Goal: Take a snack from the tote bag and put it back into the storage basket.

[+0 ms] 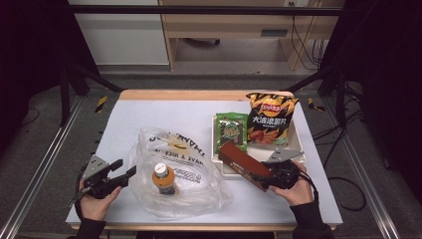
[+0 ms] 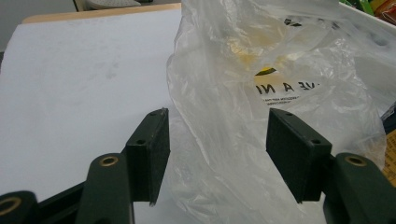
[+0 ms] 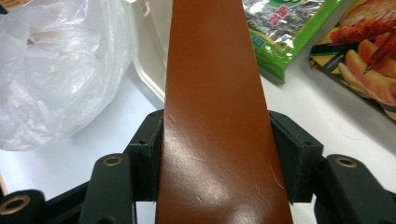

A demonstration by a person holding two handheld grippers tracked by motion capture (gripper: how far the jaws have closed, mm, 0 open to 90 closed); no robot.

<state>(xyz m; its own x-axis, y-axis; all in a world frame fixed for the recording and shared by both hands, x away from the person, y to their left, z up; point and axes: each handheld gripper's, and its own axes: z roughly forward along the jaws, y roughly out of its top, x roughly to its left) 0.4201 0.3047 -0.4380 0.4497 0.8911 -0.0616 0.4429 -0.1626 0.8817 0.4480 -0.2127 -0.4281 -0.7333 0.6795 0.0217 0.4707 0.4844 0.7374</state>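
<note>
My right gripper (image 1: 263, 178) is shut on a long brown box (image 1: 242, 161), its pads pressed on both long sides (image 3: 215, 116). The box lies slanted over the near left corner of a white tray (image 1: 298, 144). A clear plastic bag (image 1: 171, 169) with black and yellow print sits crumpled in the middle of the table, an orange-capped bottle (image 1: 162, 177) standing inside it. My left gripper (image 1: 125, 169) is open just left of the bag, and a fold of the bag (image 2: 219, 140) lies between its jaws without either pad touching it.
In the white tray (image 3: 147, 70) lie a green seaweed snack pack (image 1: 231, 130) and an orange chip bag (image 1: 271, 118). The white tabletop (image 1: 149, 112) has a wooden far edge. Metal frame rails run down both sides of the table.
</note>
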